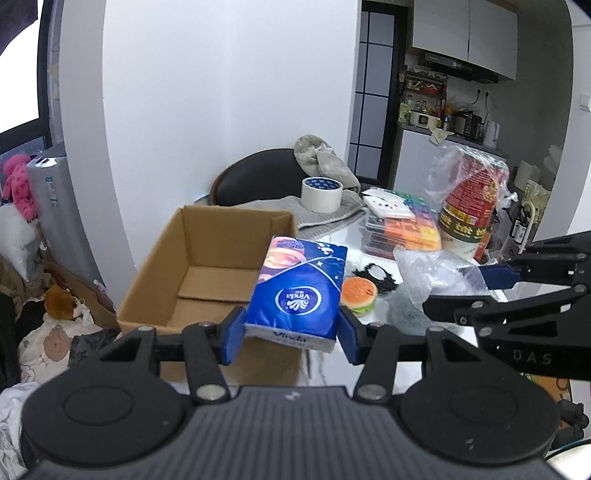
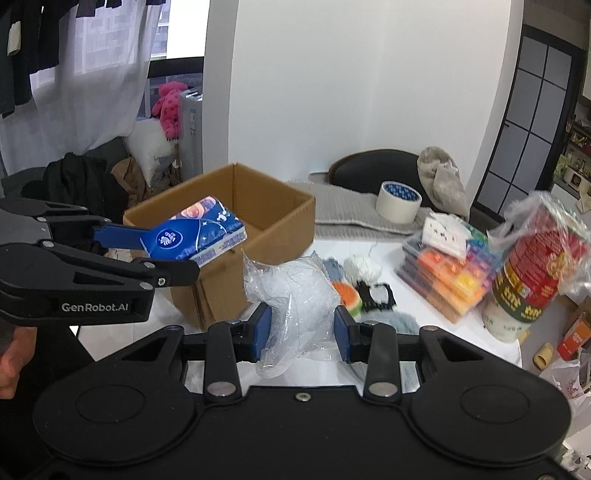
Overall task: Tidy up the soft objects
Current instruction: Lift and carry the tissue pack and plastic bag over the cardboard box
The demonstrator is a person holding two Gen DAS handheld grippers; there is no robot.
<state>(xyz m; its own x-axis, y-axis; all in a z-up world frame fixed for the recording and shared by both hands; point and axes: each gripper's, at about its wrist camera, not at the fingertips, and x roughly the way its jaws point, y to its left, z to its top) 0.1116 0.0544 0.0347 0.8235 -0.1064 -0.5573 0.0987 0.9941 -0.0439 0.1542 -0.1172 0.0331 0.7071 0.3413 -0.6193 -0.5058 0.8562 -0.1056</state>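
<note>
A white wall (image 1: 229, 92) fills the middle of the left wrist view, with a dark-framed window (image 1: 22, 74) bright at the far left. At upper right a kitchen nook holds grey wall cabinets (image 1: 465, 29) over a cluttered counter (image 1: 443, 129). A black chair (image 1: 258, 177) stands behind the white table (image 2: 351, 243). In the right wrist view, sheer curtains (image 2: 92, 74) glow at upper left.
</note>
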